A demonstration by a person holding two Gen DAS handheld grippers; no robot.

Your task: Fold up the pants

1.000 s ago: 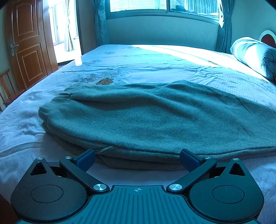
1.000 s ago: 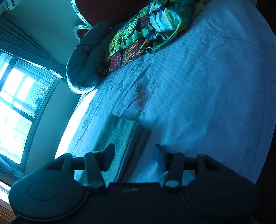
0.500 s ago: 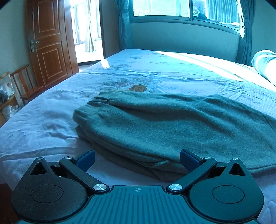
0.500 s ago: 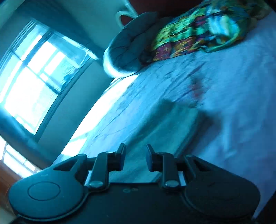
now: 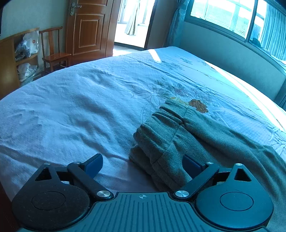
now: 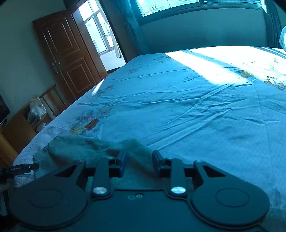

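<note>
Green fleece pants lie folded lengthwise on the bed, their gathered waistband toward the door. My left gripper is open wide at the waistband corner; its right finger sits against the fabric, its left finger over bare sheet. In the right wrist view the pants lie just ahead and to the left. My right gripper stands partly open with pants fabric rising between its fingers; whether it grips the fabric I cannot tell.
The bed sheet is light blue with a flower print. A wooden door, chair and shelf stand beyond the bed's left side. A window lies behind. The other handle's tip shows at left.
The left gripper has swung left along the pants to the waistband end. The right gripper has turned from the pillow end toward the door and narrowed, now over the pants.
</note>
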